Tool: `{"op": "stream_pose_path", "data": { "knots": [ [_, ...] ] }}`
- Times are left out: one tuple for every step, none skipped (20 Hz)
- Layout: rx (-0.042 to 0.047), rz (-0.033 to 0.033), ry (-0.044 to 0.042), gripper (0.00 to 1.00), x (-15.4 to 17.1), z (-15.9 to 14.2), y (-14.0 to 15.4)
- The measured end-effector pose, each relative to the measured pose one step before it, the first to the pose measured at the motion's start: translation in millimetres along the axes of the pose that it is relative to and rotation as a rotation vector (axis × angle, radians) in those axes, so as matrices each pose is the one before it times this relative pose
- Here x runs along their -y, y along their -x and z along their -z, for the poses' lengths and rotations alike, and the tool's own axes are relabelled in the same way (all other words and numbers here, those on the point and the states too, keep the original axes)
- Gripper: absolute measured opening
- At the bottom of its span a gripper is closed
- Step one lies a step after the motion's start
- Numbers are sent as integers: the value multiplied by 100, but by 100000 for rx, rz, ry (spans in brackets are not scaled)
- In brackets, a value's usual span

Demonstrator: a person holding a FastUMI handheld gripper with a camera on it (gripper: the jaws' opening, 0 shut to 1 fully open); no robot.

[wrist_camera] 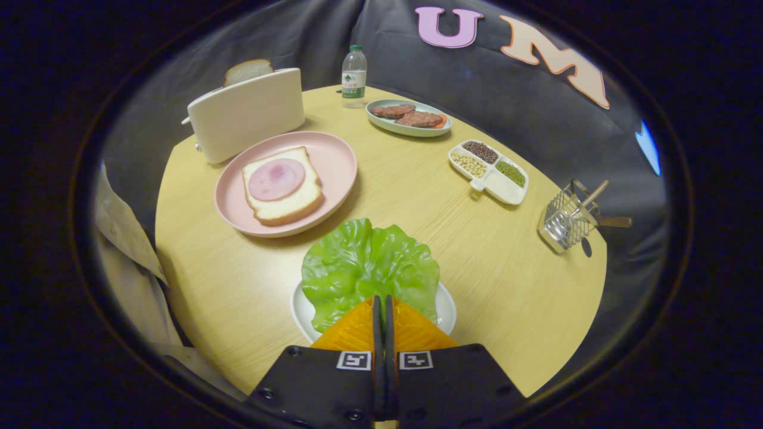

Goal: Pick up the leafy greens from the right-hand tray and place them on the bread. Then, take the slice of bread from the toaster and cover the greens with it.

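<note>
Tool closed at lettuce edge

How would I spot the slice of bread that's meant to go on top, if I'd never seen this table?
Start at the round wooden table and find the white toaster beyond the pink plate. The bread slice pokes out of its top slot. Unlike the slice lying flat on the plate under ham, it stands upright and bare. The gripper is closed at the lettuce.

Gripper jaws closed together, over lettuce leaf, white plate
</note>
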State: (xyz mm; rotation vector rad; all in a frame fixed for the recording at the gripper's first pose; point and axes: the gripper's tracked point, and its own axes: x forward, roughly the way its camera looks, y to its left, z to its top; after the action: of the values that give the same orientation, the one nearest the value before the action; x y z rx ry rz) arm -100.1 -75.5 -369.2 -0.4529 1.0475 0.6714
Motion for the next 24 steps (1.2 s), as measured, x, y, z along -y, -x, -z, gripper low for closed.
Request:
{"op": "stream_pose_path", "data": {
  "knots": [
    [1024, 1409, -280, 3, 115, -545, 426],
    [965, 1106, -577, 3, 212, -578, 553],
    [1298, 1629, -601, 3, 176, -573, 478],
    [1256, 1247, -351, 3, 59, -641, 596],
    [1817, 1511, 243, 3, 14, -842, 544],
    [1069, 1025, 18, 3, -18, -683, 548],
    [1220, 1320, -11, 3, -48, -571, 553],
    [1366, 1071, -167, 3, -145, -648, 461],
    [1302, 1068, -329, 3, -109, -854, 280],
    [717, 457, -741, 3, -276, -782, 264],
    [1421, 58, -397, 3, -431, -755, 377],
    [1098, 474, -112, 3, -376, -883, 146],
    [837, 156, -110, 3, -502, -656, 201],
    [640, 345, -78, 3, -489, -667, 73],
    [501, -518, -171, 3, -589, -634, -146],
    [816, 182, 145, 3, -604, -631, -122],
    [103, -669, -104, 3, -740, -322, -173],
    [270, -928, 31, 3, -852, -527, -218],
    [450, -504, 465, 3, -831, -474, -425],
    [69, -930, 220, 3, -737, -581, -437],
    [739, -526, 166, 3, -764, -350, -260],
    [495, -858, -323, 3, -739, -592, -454],
    [800, -968, -700, 3, -760, -518, -622],
    [585, -1338, -939, 3, -752, -488, -656]
  ]
}}
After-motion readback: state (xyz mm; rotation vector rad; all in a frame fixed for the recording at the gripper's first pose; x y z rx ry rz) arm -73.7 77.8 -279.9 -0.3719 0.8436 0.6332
